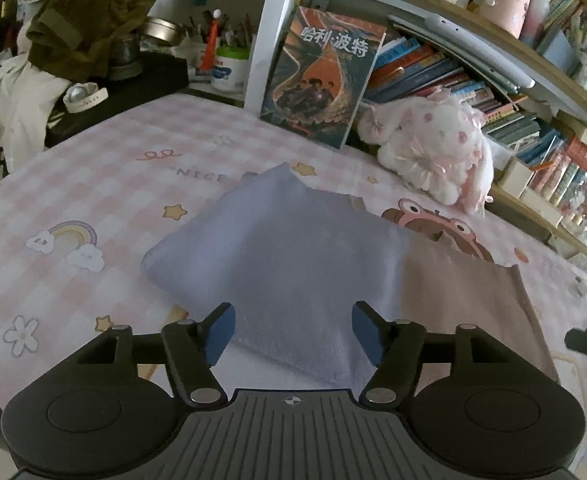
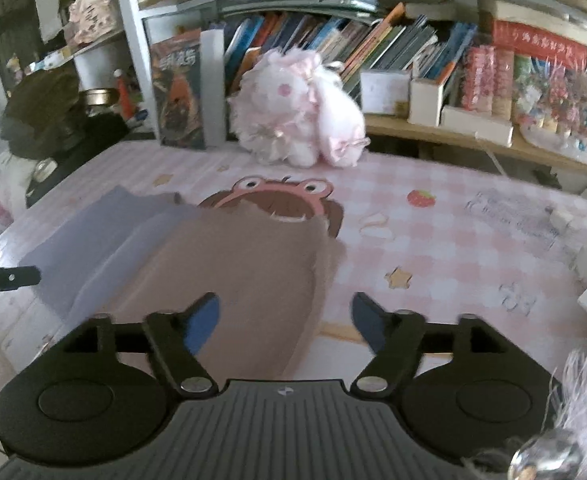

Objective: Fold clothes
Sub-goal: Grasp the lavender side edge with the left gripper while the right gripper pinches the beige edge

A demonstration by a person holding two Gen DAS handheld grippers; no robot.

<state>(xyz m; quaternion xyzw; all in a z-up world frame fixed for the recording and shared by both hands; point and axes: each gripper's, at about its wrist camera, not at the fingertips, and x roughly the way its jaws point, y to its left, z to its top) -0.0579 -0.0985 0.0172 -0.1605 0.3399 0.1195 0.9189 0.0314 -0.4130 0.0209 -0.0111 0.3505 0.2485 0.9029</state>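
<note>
Both claws gape, nothing held. Lilac cloth [image 1: 277, 264] lies directly ahead of left claw [image 1: 293, 332], one corner between its jaws; brown cloth [image 2: 233, 264] ahead of right claw [image 2: 285, 322], long axis running away.

Your left gripper [image 1: 293, 330] body hides near edge of lavender cloth [image 1: 277, 256]. Brown cloth [image 2: 237, 264] near end lost behind right gripper [image 2: 285, 322]. Right view blurred; shelf book spines [image 2: 373, 52] unreadable. Fuzzy item [image 2: 581, 396] cut off lower right.
</note>
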